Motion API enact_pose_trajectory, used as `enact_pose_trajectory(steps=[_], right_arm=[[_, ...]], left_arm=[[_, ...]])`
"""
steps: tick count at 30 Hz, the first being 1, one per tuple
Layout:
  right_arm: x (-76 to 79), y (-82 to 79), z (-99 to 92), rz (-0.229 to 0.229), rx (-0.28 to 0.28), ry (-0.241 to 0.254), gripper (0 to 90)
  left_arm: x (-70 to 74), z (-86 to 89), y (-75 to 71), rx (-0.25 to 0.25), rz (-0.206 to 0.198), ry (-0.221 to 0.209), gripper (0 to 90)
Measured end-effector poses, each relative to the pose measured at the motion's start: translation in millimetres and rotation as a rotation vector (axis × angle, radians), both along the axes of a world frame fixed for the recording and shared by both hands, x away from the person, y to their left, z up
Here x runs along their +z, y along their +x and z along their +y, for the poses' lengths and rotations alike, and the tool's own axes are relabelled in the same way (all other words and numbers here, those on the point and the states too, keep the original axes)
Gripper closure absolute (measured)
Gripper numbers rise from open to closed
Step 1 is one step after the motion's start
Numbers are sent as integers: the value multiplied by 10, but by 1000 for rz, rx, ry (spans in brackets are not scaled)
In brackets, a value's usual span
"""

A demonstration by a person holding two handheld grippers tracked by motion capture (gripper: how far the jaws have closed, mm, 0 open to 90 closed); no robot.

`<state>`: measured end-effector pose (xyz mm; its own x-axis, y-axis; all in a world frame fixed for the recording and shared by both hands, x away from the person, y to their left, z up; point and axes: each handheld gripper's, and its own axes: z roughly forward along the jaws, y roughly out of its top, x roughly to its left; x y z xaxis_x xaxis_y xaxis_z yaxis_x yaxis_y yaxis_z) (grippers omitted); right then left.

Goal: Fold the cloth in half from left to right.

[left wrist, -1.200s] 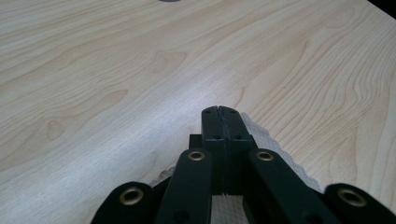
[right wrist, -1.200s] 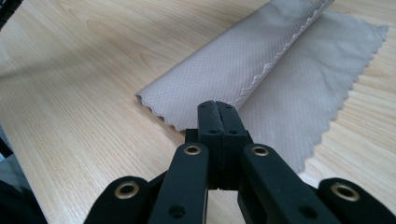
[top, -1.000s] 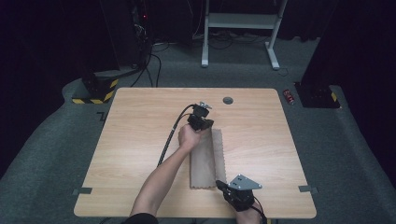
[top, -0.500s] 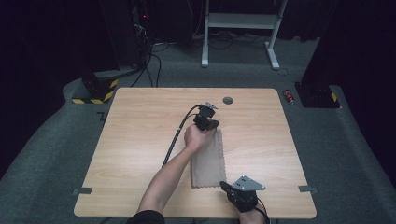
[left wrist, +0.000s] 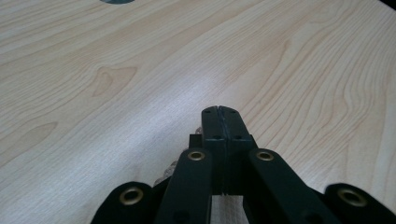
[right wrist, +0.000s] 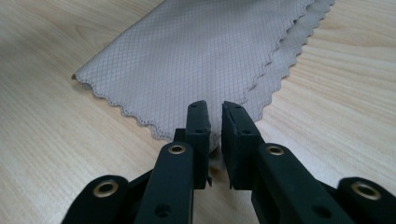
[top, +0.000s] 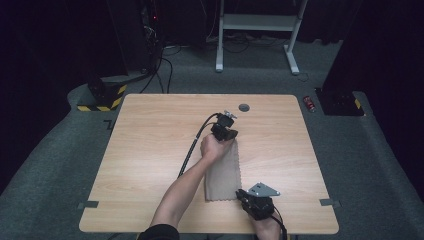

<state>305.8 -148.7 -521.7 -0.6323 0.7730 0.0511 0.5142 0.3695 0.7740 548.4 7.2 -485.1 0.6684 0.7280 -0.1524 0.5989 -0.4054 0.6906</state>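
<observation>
Beige cloth (top: 223,170), folded into a long strip, is laid on the wooden table (top: 150,150) between both claws. Its far end is pinched by the closed left gripper (top: 226,134); its near edge lies just ahead of the right gripper (right wrist: 214,122), whose jaws have just been parted slightly.
</observation>
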Motion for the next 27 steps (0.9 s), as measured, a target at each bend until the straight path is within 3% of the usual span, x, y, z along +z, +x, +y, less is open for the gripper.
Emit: enact_pose_trajectory(steps=[4,7,10,16,21,27], right_arm=[[-14,51,47,16,1,-47,809],[-13,64,45,19,11,-56,882],[-9,53,58,9,16,-71,899],[53,-7,18,-29,1,-54,900],[8,-6,-16,-10,0,-79,898],[-1,-10,-51,6,-15,-67,891]], left_arm=[[-11,-54,-1,-17,-6,10,900],[-26,-77,-11,-22,-9,18,900],[-16,-64,-11,-19,-7,17,900],[-18,-38,5,-10,-11,13,900],[-90,-84,3,-25,-18,51,899],[-149,-105,2,-32,-26,70,891]])
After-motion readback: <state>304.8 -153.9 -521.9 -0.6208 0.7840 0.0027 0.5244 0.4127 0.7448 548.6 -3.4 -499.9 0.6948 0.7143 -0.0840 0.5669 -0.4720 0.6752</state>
